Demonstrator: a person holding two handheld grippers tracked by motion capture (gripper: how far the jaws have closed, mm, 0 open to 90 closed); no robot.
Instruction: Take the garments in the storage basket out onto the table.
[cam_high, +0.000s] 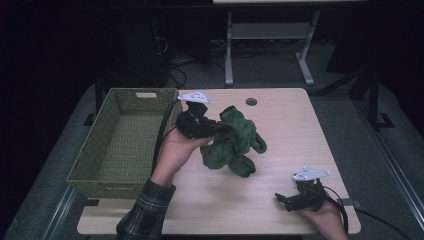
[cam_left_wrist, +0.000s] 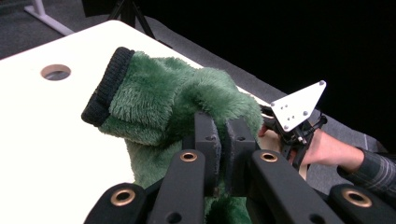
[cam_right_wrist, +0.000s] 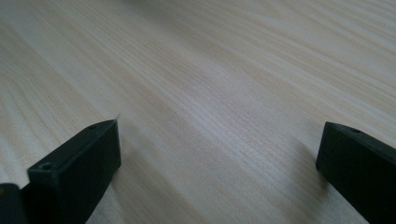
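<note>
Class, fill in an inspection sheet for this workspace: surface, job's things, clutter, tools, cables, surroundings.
Surface: light wood table with a round hole.
Job's things: green plush garment, partly lifted; green woven basket at the table's left, nothing seen inside.
Clutter: nothing seen.
Tools: left tool shut on the garment; right tool open, low over bare wood.
Cables: black cable trails from the left tool.
Surroundings: dark room, white table legs behind.

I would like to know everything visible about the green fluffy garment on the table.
The green fluffy garment looks like plush fleece, dark green, with a black ribbed cuff at the end of one sleeve-like part. It lies crumpled in a heap near the middle of the wooden table, to the right of the woven basket. The left hand-held gripper is shut on a fold of it.
</note>
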